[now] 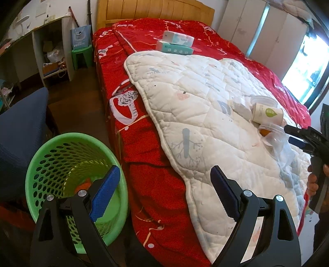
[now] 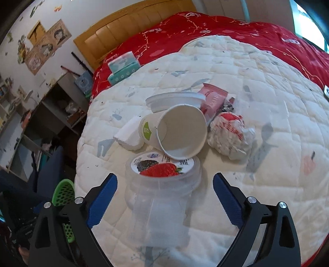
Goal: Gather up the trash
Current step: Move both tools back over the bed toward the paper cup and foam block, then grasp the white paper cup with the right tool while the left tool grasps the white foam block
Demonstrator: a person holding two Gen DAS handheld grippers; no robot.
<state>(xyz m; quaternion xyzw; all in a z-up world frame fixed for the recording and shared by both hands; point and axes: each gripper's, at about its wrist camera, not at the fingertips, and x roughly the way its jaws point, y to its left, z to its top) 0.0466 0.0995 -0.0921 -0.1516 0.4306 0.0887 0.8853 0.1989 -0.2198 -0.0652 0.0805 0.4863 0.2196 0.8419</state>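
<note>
A pile of trash lies on the white quilt (image 2: 257,86): a clear plastic cup with a strawberry lid (image 2: 162,184), a tipped paper cup (image 2: 176,131), a white lid (image 2: 174,100), a pink wrapper (image 2: 213,96), crumpled paper (image 2: 230,135) and a white foam piece (image 2: 129,137). My right gripper (image 2: 164,197) is open, its jaws on either side of the clear cup. My left gripper (image 1: 164,191) is open and empty, beside the green basket (image 1: 47,160) on the floor. The paper cup (image 1: 267,113) and the right gripper (image 1: 296,135) show in the left wrist view.
The bed has a red cover (image 1: 144,143) and a wooden headboard (image 1: 152,10). Two tissue packs (image 1: 176,43) lie near the headboard. A blue chair (image 1: 20,131) stands left of the basket. Shelves (image 1: 51,51) and a green stool (image 1: 82,55) stand by the wall.
</note>
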